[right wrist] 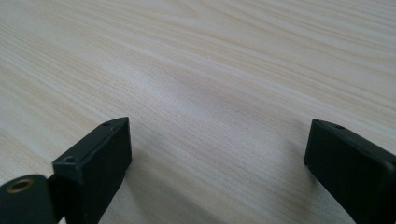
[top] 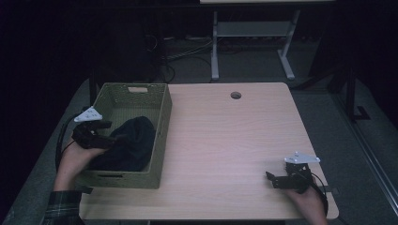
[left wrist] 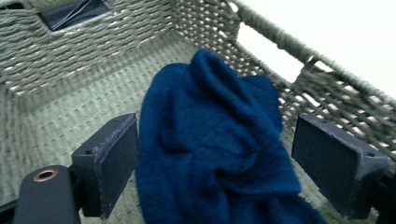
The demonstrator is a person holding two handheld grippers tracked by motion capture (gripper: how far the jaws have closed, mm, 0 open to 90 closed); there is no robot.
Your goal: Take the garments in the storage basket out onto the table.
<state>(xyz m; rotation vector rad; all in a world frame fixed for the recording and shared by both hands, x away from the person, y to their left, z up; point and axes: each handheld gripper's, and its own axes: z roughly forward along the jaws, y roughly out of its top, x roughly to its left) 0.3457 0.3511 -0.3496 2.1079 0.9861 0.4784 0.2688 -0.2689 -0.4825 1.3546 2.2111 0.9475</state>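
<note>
A dark blue knitted cloth [top: 129, 143] [left wrist: 212, 144] lies crumpled inside the woven green basket [top: 162, 140] [left wrist: 70, 60] at the table's left side. My left gripper [top: 105, 133] [left wrist: 215, 163] hangs over the basket's left rim, open, its jaws wide on either side of the cloth and not closed on it. Near the table's front right corner my right gripper [top: 271, 179] [right wrist: 217, 158] rests low over bare wood [right wrist: 210, 70], open with nothing between its jaws.
The light wooden table [top: 225, 140] has a round cable hole [top: 235, 95] near its far edge. The basket has handle cutouts in its end walls [left wrist: 271, 51]. Beyond the table stand a desk frame's white legs [top: 215, 51] and cables on the floor.
</note>
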